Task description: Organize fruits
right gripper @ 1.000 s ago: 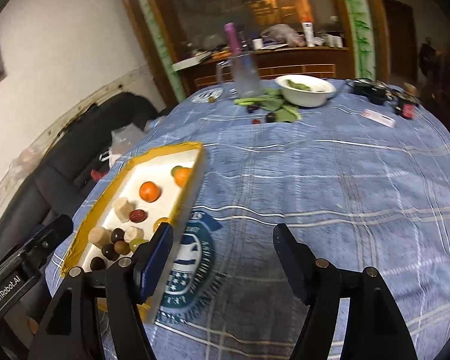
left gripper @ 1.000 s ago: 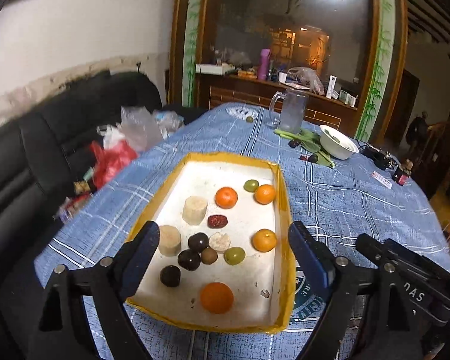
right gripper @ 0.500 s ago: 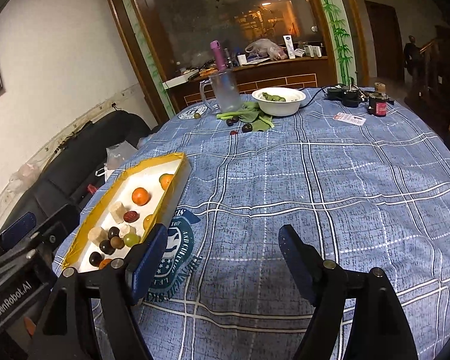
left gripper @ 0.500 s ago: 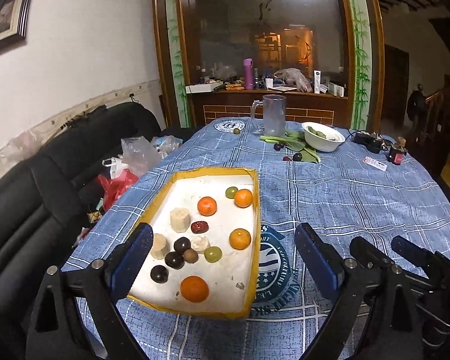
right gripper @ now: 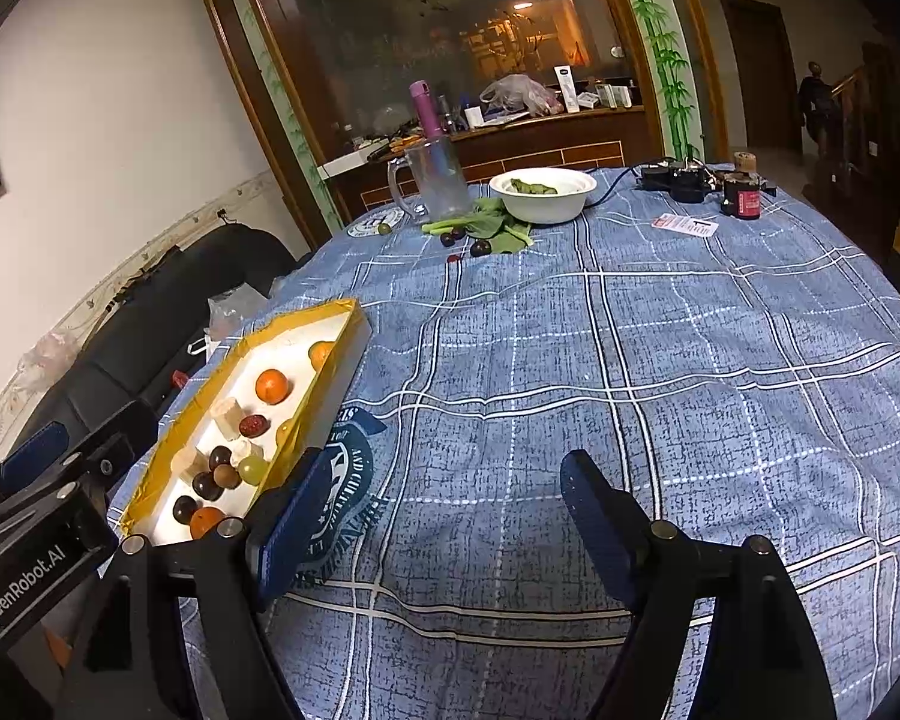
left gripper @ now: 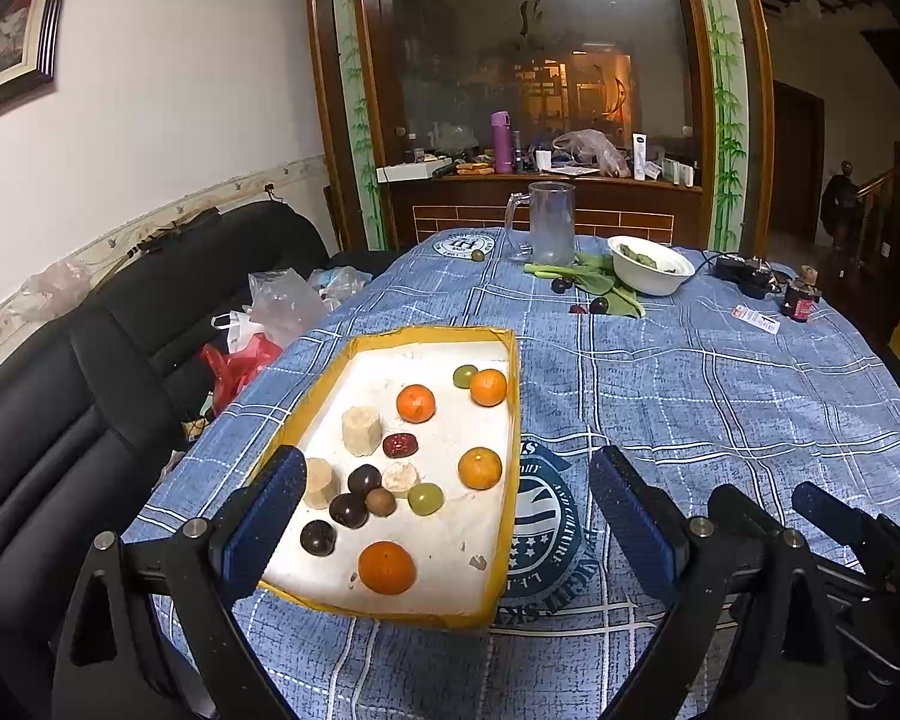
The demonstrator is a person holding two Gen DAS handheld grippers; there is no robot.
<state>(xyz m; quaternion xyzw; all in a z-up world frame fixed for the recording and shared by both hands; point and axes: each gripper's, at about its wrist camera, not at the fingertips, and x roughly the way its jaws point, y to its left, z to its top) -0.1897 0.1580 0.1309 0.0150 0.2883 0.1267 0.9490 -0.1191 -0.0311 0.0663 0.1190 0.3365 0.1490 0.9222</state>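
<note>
Left hand-held gripper (left gripper: 444,510) hovering over the near end of the yellow-rimmed tray (left gripper: 513,420), jaws spread wide, nothing held. Between its fingers: dark plums (left gripper: 348,510), a green grape (left gripper: 425,498), pale banana chunks (left gripper: 361,431), a red date (left gripper: 400,445), and nearest, an orange (left gripper: 386,567); more oranges (left gripper: 416,403) further ahead. All in the tray, yet mixed, not grouped by kind. Ahead and rightward, loose dark fruits (left gripper: 598,305) beside the greens and white bowl (left gripper: 650,264). Right hand-held gripper (right gripper: 435,525) over bare blue desk (right gripper: 690,360), wide open, empty, tray off its left finger. Either gathering nearly done or sorting by kind pending; hard to call.
</note>
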